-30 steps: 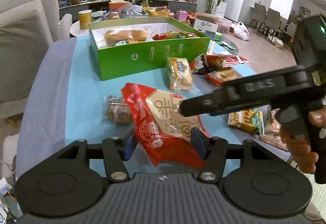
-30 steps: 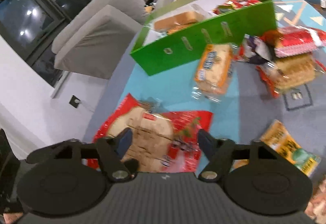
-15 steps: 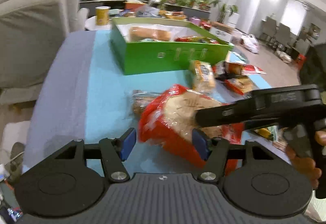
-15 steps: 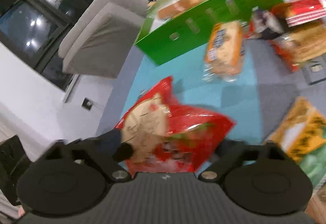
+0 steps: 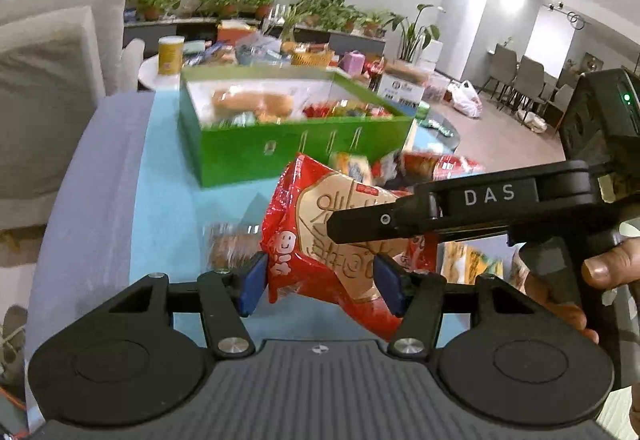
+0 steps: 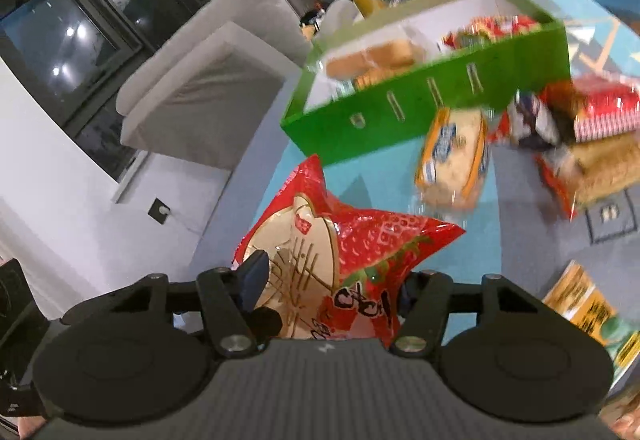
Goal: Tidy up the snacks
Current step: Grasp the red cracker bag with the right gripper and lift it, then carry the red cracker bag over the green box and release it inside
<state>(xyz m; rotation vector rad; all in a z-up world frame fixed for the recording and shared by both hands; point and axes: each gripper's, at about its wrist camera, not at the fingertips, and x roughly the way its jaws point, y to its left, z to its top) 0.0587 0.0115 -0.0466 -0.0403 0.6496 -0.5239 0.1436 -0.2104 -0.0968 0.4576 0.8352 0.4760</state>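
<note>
A large red snack bag (image 5: 320, 232) with a beige panel is held up off the table; it also shows in the right wrist view (image 6: 332, 260). My right gripper (image 6: 328, 284) is shut on the red bag and carries it; its black finger (image 5: 400, 220) crosses the left wrist view. My left gripper (image 5: 320, 280) is open, its blue pads either side of the bag's lower part. The green box (image 5: 296, 152) with bread and packets inside stands beyond; it also shows in the right wrist view (image 6: 432, 108).
A small clear-wrapped snack (image 5: 228, 244) lies left of the bag. An orange cracker pack (image 6: 452, 160), red packets (image 6: 592, 112) and a yellow packet (image 6: 580, 304) lie on the blue table cover (image 5: 168, 200). A grey sofa (image 5: 48, 88) stands left.
The red bag was lying on the table; my right gripper closed on it and lifted it, tilting it upright. Both views swung toward the green box.
</note>
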